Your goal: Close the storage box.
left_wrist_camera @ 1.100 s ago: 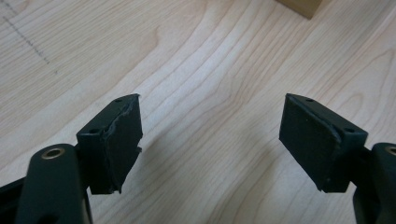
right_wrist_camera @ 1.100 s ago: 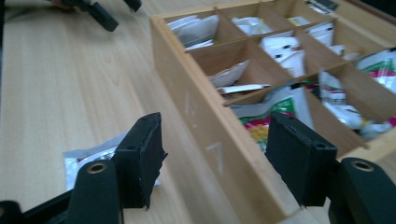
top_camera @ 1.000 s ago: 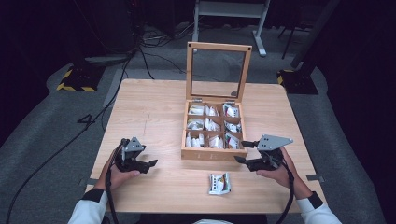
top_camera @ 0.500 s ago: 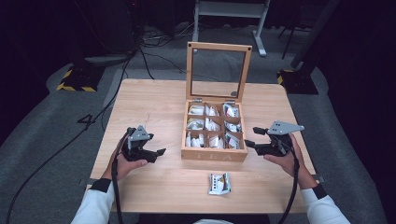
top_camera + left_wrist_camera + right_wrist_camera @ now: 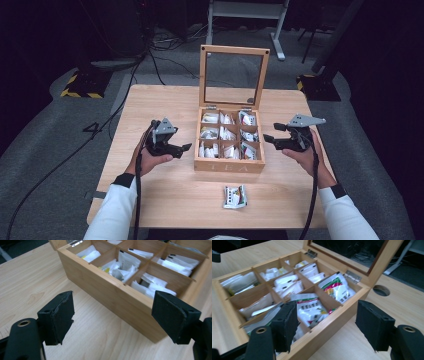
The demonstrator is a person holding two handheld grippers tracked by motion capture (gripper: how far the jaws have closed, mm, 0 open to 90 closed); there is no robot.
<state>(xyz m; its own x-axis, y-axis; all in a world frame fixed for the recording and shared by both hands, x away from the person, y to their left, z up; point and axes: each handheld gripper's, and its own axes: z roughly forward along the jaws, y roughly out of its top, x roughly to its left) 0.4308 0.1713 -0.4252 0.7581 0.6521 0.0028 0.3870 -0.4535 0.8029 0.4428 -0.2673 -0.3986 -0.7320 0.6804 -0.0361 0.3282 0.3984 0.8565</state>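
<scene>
While both hands hover on either flank of the wooden tea box (image 5: 229,160), the risks start on its left. The left gripper (image 5: 184,148) hangs just off the box's left wall, jaws spread, nothing between them; its jaws have just been opening. Seen from the left gripper view, the box's side wall (image 5: 117,297) runs right across the gap, so a low push forward could knock the wall and shove the whole box across the table (image 5: 150,110) rather than reach inside.

Moving into the box, the tea packets (image 5: 227,134) sit packed upright in their compartments, with thin dividers (image 5: 273,293) between them. A jaw could catch a divider, or pinch two packets at once.

Behind the box the glass lid (image 5: 232,75) stands upright on its hinges; a bump could drop it onto a gripper.

Right of the box, the right gripper (image 5: 266,137) holds off the right wall, jaws wide and empty, angled over the coloured packets (image 5: 312,307).

In front of the box, one loose packet (image 5: 235,196) lies flat on the table, clear of both hands.
</scene>
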